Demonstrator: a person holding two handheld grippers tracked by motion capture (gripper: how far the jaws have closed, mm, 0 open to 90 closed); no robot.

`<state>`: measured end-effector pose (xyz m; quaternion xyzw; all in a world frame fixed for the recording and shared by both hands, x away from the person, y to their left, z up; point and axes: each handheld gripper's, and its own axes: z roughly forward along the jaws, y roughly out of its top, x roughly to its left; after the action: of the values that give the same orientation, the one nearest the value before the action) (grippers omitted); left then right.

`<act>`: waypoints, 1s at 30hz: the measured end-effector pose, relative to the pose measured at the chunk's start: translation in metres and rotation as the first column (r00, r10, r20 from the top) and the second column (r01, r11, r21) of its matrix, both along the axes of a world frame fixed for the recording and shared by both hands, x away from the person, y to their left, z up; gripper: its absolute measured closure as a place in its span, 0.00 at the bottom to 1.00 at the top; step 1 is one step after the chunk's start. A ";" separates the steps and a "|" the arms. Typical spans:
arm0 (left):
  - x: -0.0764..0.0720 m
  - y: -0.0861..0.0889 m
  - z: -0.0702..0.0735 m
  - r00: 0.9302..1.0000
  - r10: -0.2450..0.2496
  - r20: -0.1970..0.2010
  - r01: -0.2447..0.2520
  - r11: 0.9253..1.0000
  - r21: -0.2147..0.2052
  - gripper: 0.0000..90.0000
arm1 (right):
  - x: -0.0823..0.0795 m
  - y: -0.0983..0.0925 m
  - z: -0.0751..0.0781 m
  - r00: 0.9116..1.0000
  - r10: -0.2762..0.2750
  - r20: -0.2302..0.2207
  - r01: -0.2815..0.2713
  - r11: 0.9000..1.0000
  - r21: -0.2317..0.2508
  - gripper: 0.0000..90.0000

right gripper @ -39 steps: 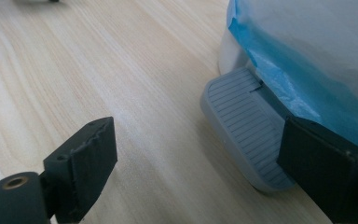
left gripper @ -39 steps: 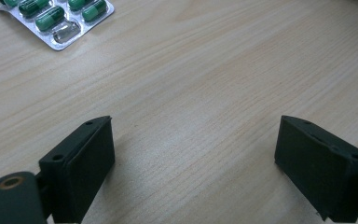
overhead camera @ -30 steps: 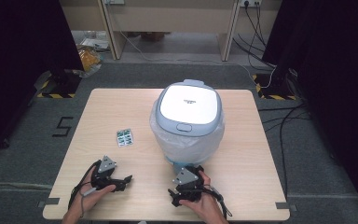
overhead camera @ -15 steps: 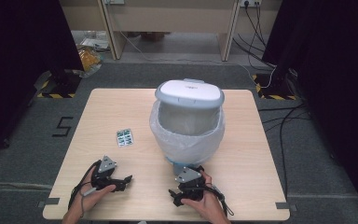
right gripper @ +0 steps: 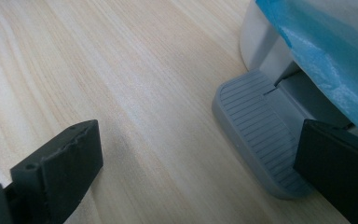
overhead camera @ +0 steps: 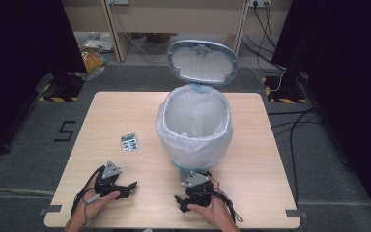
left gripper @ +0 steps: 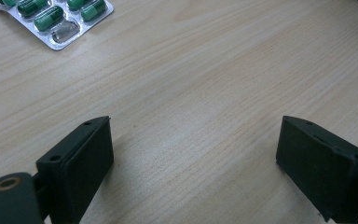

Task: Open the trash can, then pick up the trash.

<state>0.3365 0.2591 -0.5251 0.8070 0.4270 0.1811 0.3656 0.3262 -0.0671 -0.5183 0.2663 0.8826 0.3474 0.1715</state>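
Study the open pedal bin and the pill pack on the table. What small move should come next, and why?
Probably the left gripper should ease forward toward the green-capsule foil blister pack. Its jaws stand open and empty over bare wood, with the pack lying ahead of them, apart. The white bag-lined pedal bin has its grey lid raised, while the right gripper sits at the grey ribbed pedal.

Grey carpet floor (overhead camera: 125, 79) — black curtains (overhead camera: 19, 48) flanking, wooden desk (overhead camera: 174, 14) behind.
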 end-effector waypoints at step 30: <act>0.000 0.000 0.001 1.000 0.007 -0.005 -0.007 1.000 0.001 0.11 | 0.000 0.000 0.000 1.000 0.007 -0.001 -0.007 1.000 -0.001 0.01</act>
<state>0.3363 0.2590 -0.5244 0.8061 0.4308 0.1808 0.3634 0.3264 -0.0674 -0.5180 0.2633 0.8838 0.3474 0.1701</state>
